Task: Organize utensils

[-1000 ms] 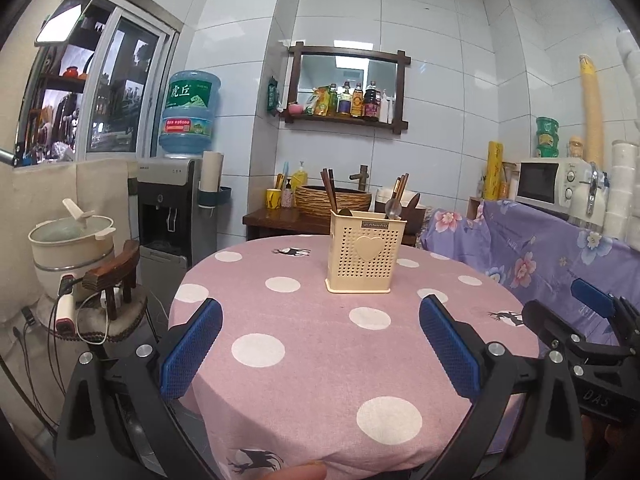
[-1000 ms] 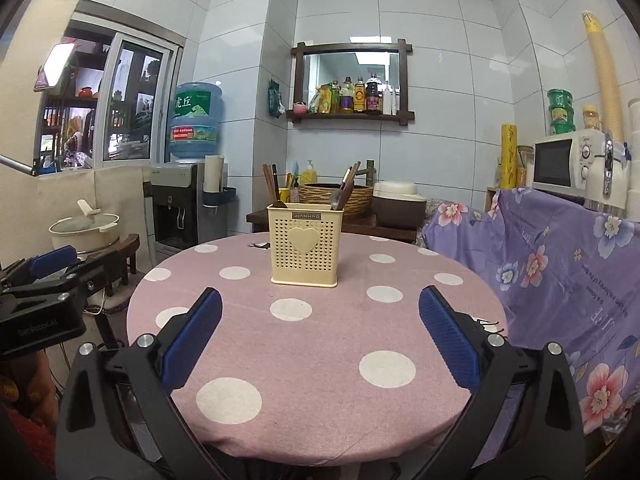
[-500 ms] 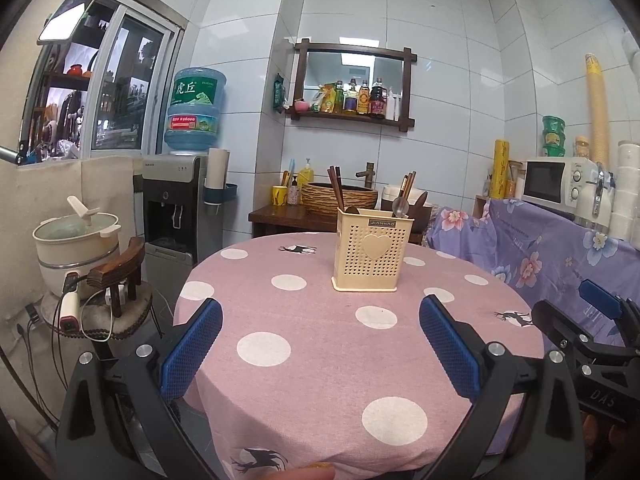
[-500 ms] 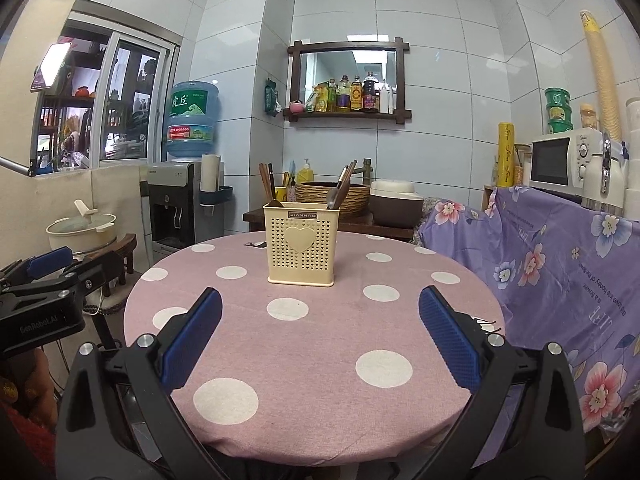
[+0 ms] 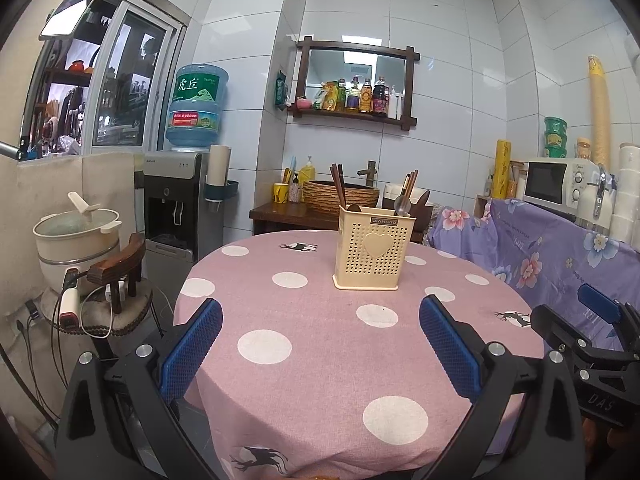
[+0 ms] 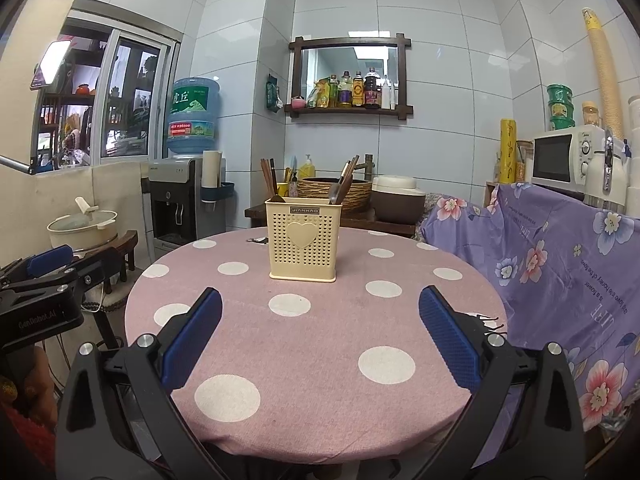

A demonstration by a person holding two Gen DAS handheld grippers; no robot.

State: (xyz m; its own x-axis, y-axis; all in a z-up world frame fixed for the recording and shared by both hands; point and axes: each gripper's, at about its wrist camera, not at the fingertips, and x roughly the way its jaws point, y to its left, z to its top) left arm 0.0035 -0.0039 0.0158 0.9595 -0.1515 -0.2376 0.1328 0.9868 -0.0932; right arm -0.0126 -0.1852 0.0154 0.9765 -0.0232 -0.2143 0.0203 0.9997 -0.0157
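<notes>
A cream perforated utensil holder with a heart on its front stands upright on the round pink polka-dot table. It shows in the right wrist view too. Dark chopsticks and a spoon stick out of it. A small utensil lies on the cloth behind the holder to the left. My left gripper is open and empty at the near table edge. My right gripper is open and empty, also well short of the holder.
A floral purple cloth covers furniture on the right, with a microwave on top. A water dispenser, a pot and a wooden stool stand at left. A side table with a woven basket stands behind.
Both grippers have tilted slightly, so the holder sits a little higher and farther right in the left wrist view. Nothing was grasped or moved.
</notes>
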